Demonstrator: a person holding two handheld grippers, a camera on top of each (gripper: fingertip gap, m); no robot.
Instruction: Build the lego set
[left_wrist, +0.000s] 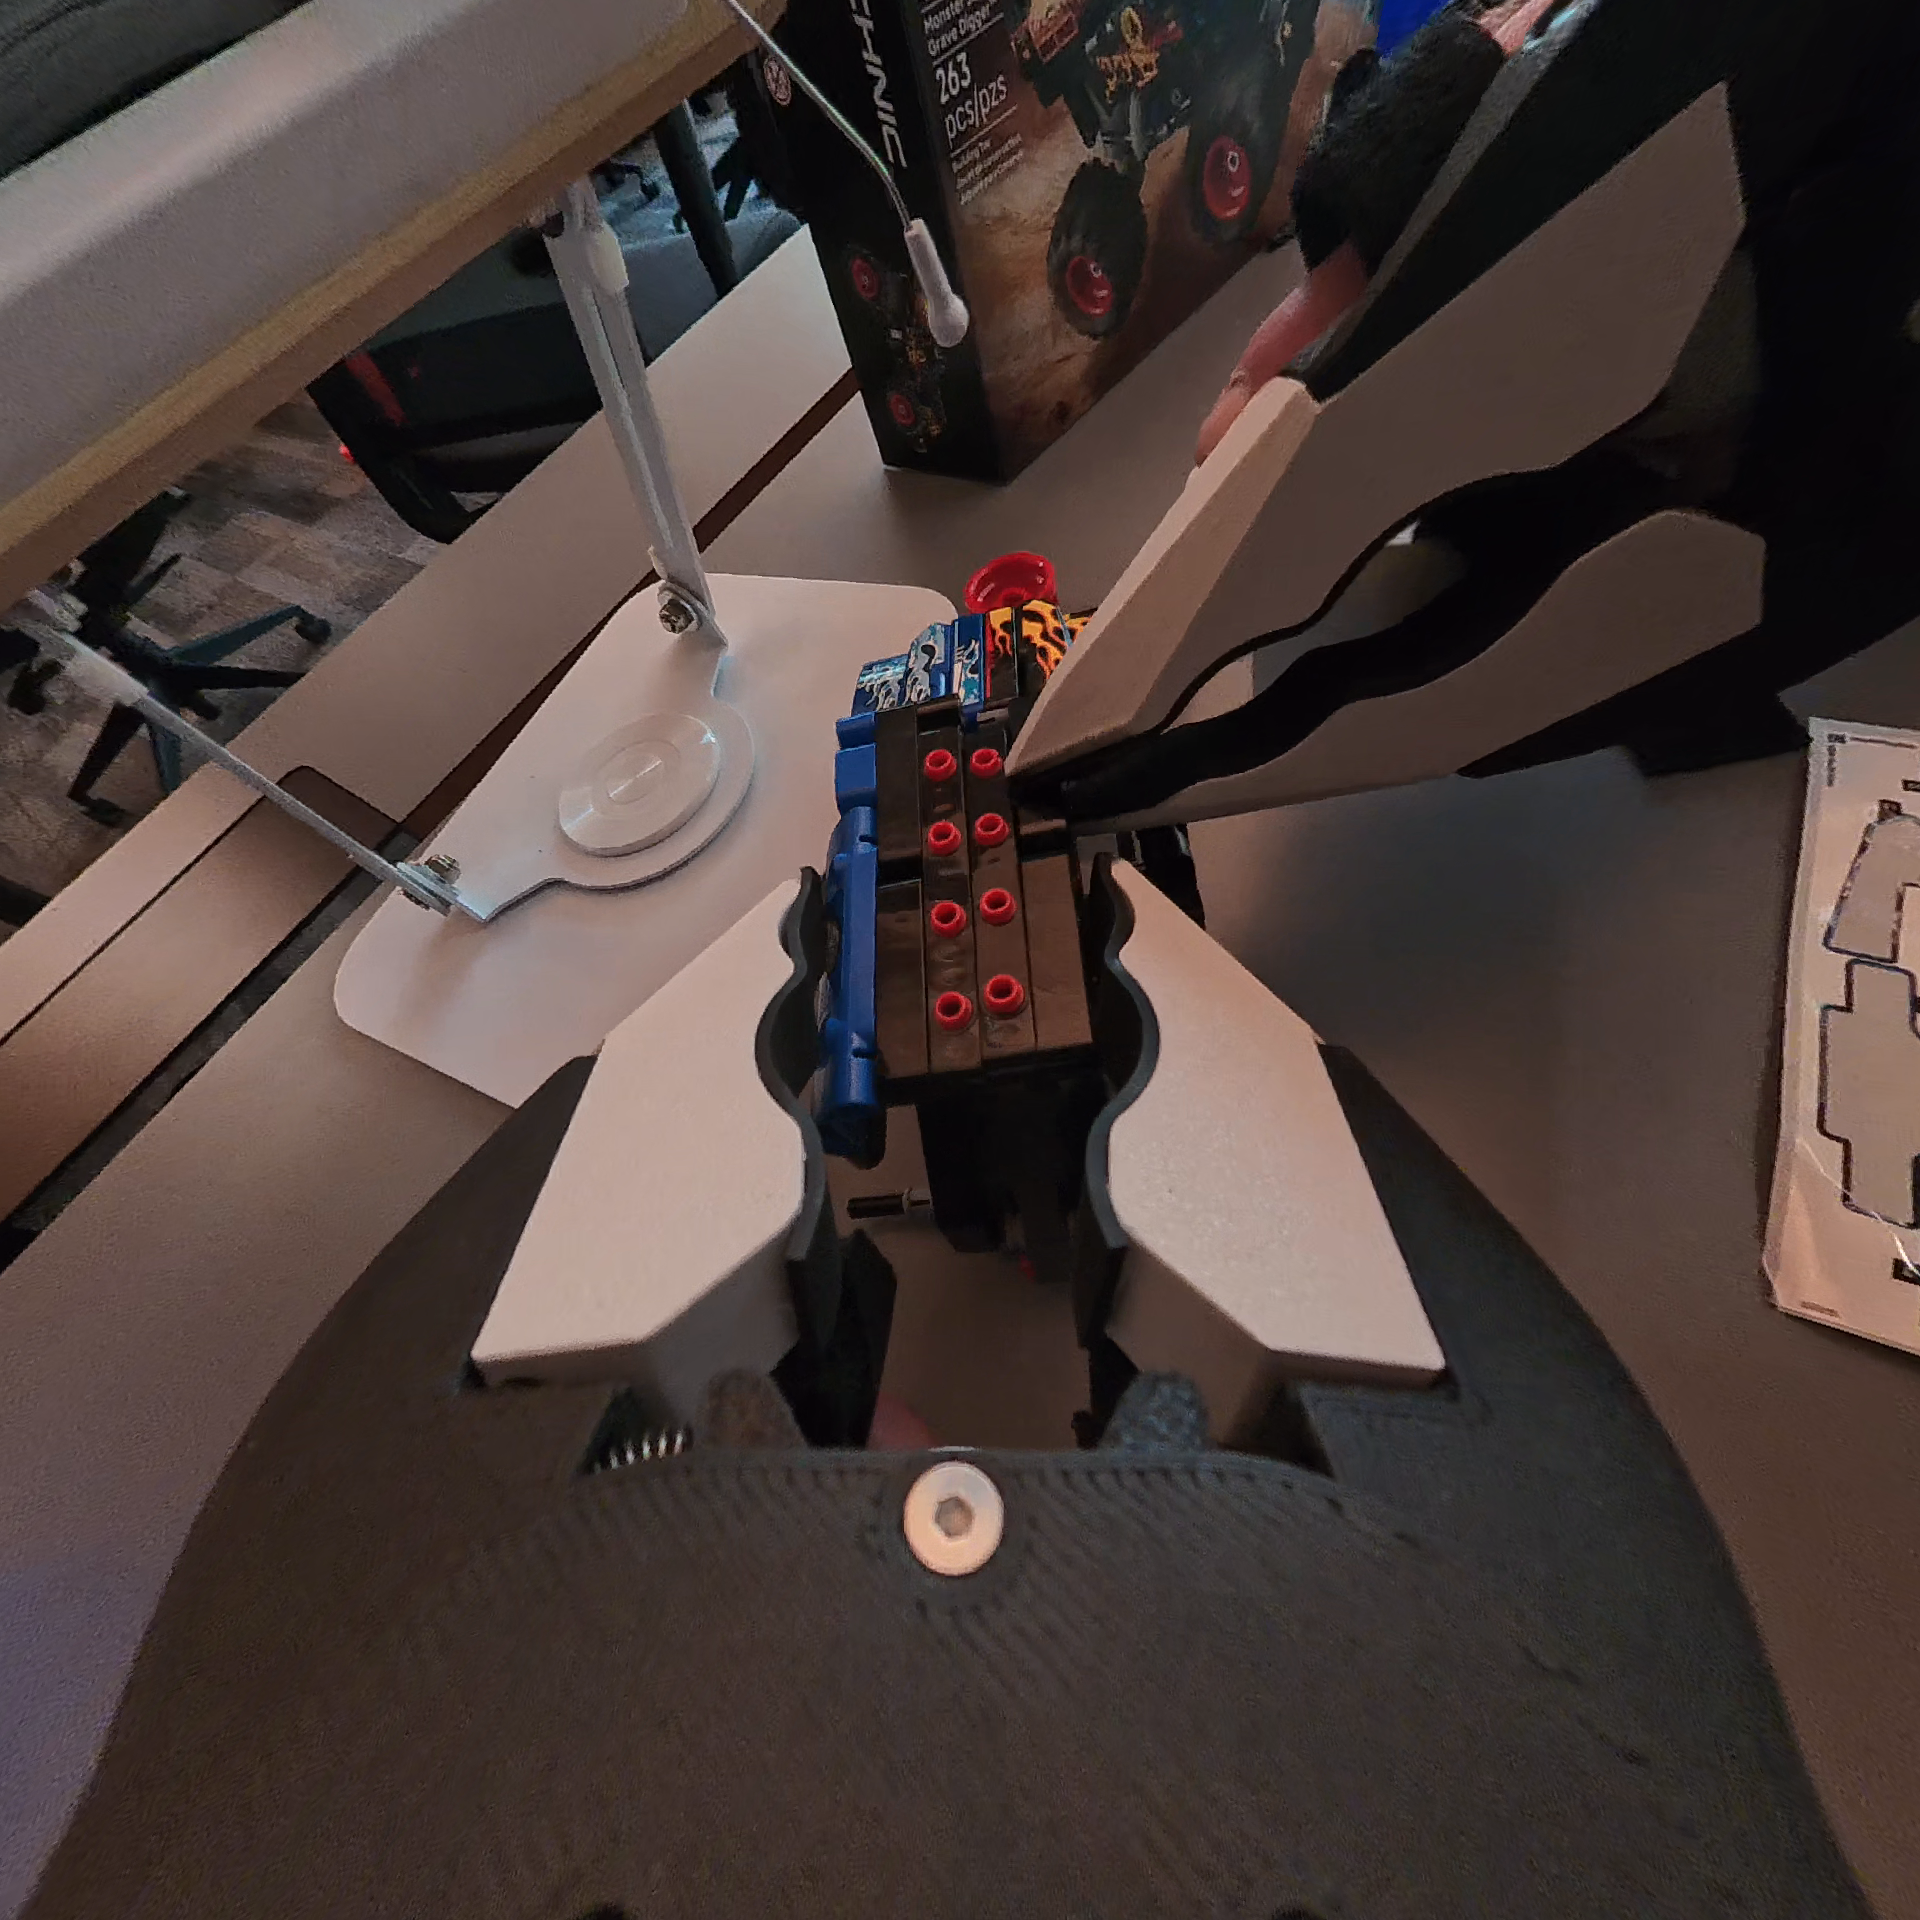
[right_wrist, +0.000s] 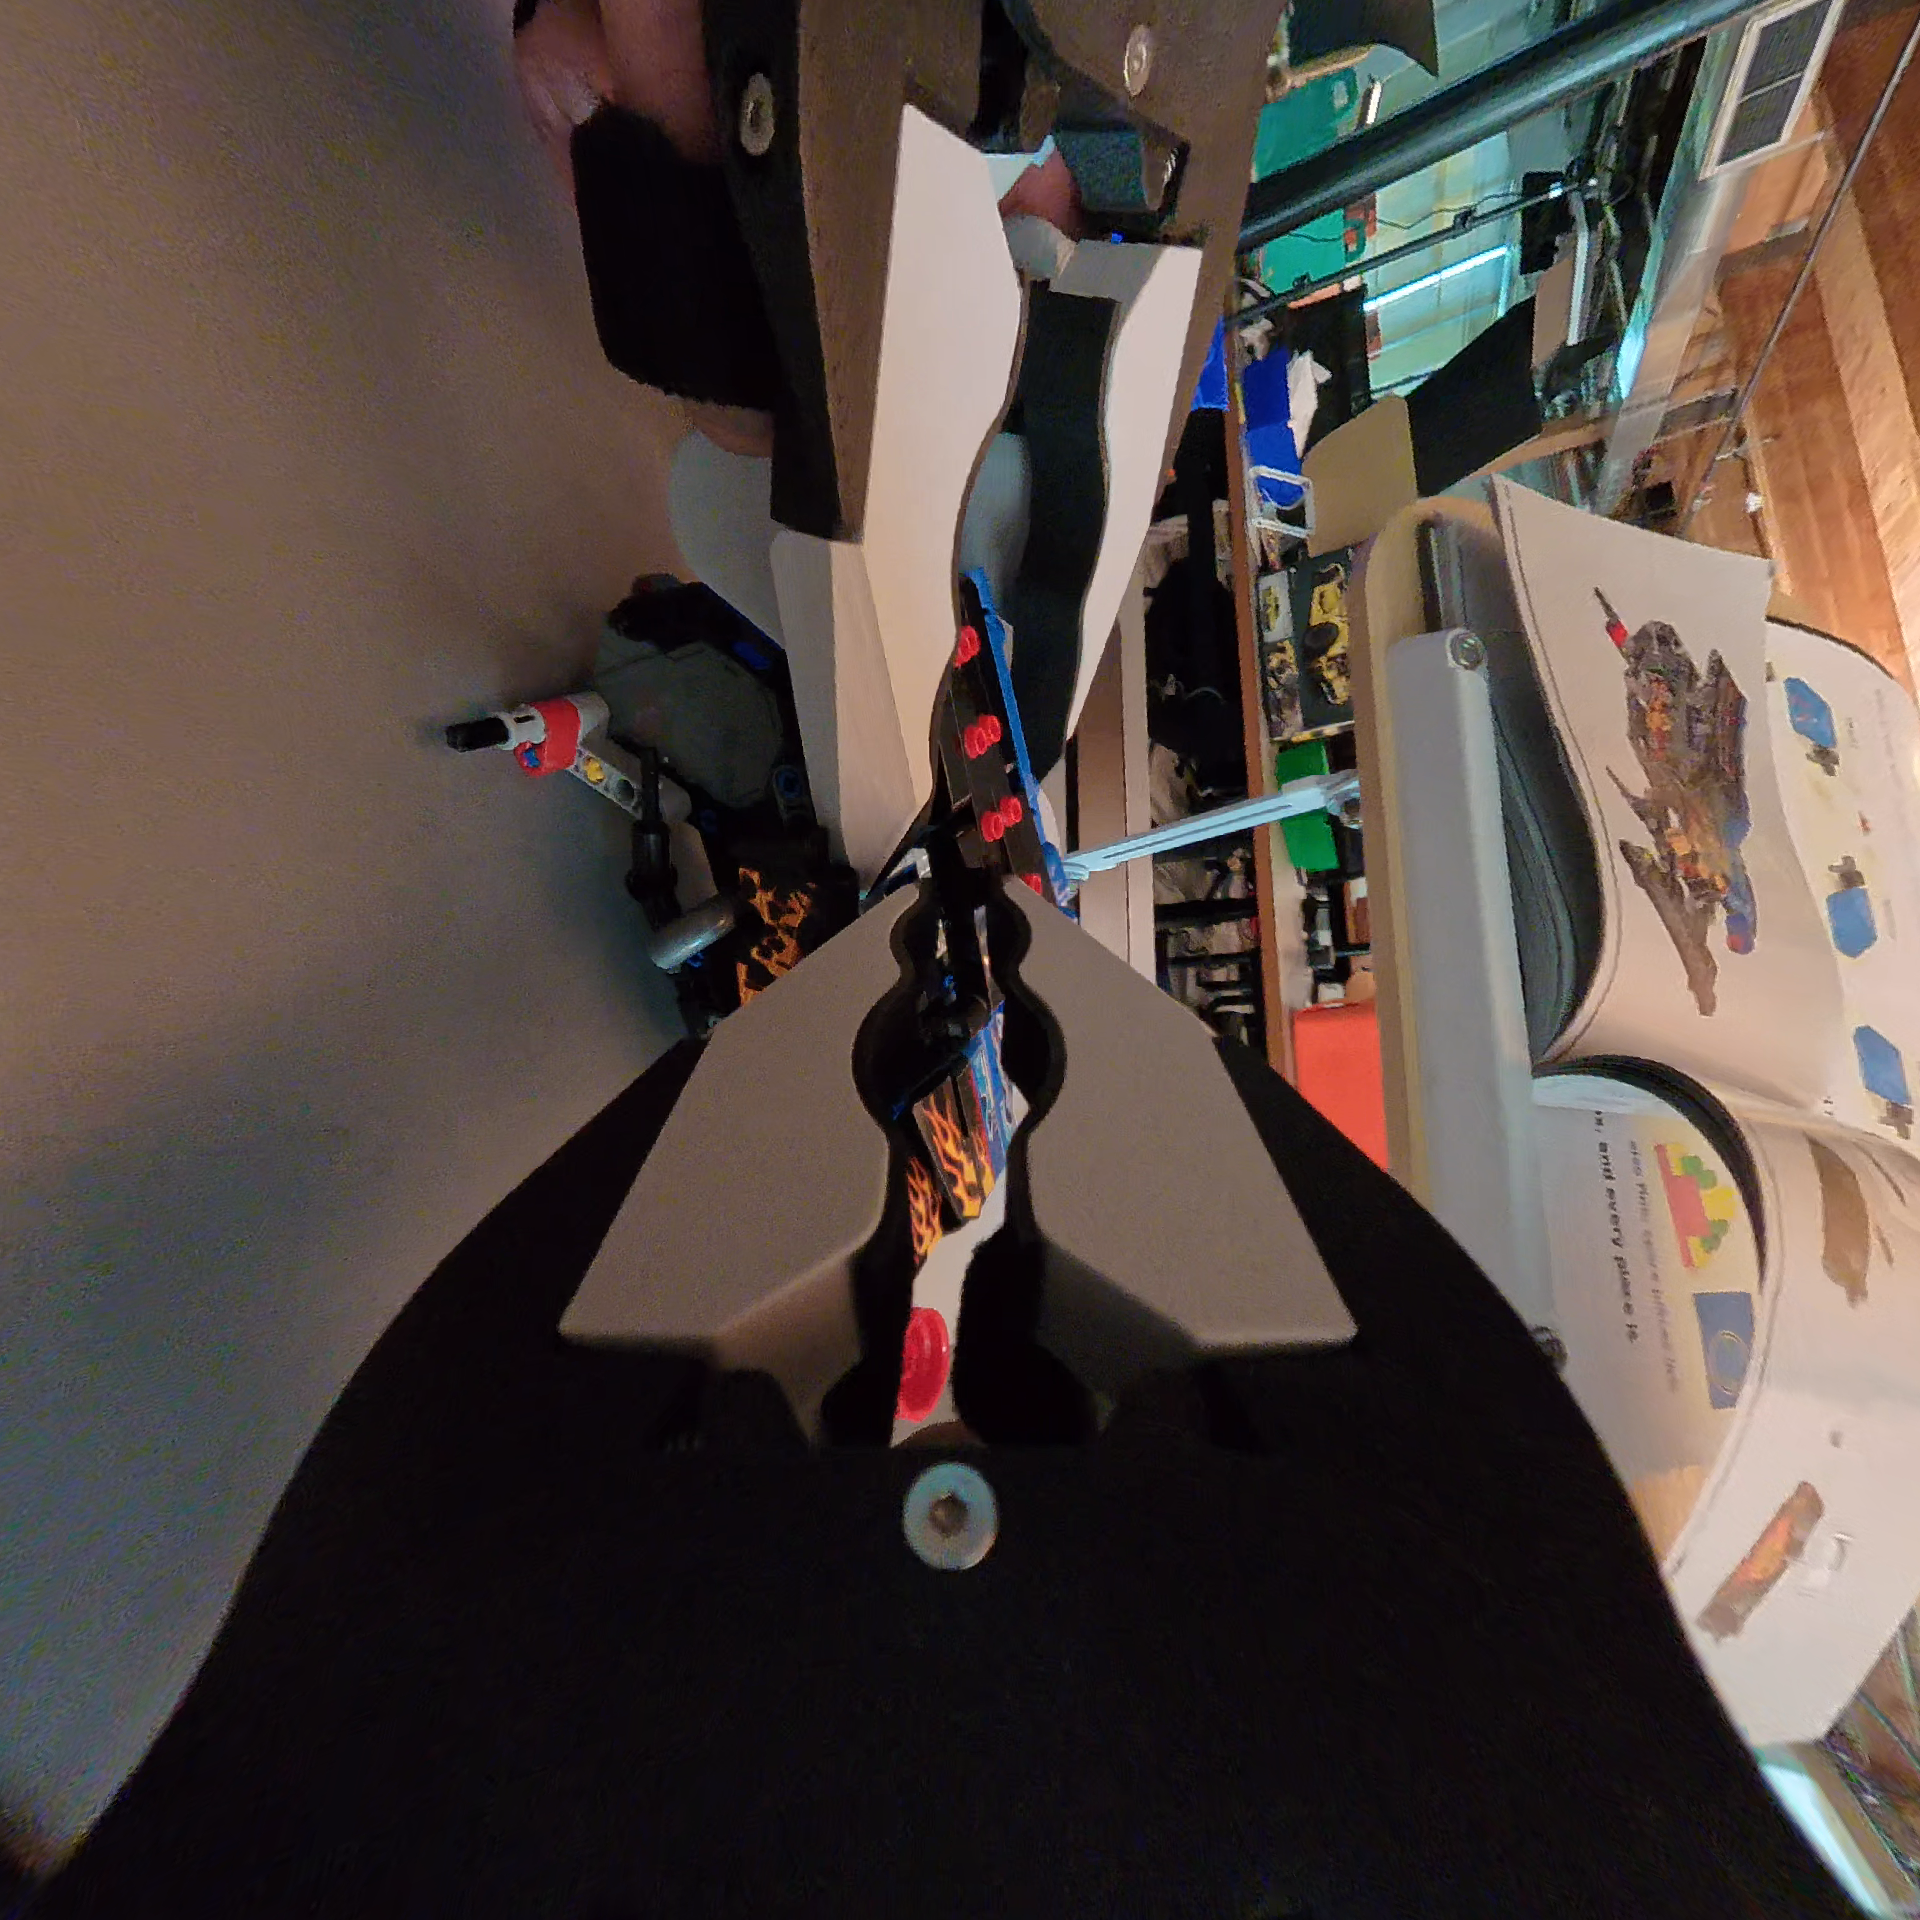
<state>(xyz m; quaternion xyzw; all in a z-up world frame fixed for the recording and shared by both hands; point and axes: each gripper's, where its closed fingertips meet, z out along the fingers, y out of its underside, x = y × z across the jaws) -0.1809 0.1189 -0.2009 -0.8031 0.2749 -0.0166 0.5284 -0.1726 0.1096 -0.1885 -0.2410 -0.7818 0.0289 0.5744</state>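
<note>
The left gripper is clamped on the lego model, a black block with two rows of red pins along its top, a blue beam down one side and flame-printed panels at its far end. Its white fingers press the block from both sides, holding it above the grey table. The right gripper reaches in from beyond the model, its two tapered fingers brought nearly together at the block's far edge, right beside the red pins. In the right wrist view the right gripper has its jaws closed on a thin black piece at the end of the model, with a flame-printed panel and a red round piece lying between the finger bases.

Behind the model stands the lego box, upright on the table; it bears printed writing and a picture of a monster truck with red wheel hubs. Whether anything is inside the box cannot be told. Beside the model, on the side of the blue beam, lies a white metal stand base with thin white struts rising from it. On the other side of the model, at the table's edge, lies a sticker sheet with black outlines.

In the right wrist view an open instruction booklet shows printed pictures and lines of text, and a second lego sub-assembly of grey, black and red parts rests on the table near the model.
</note>
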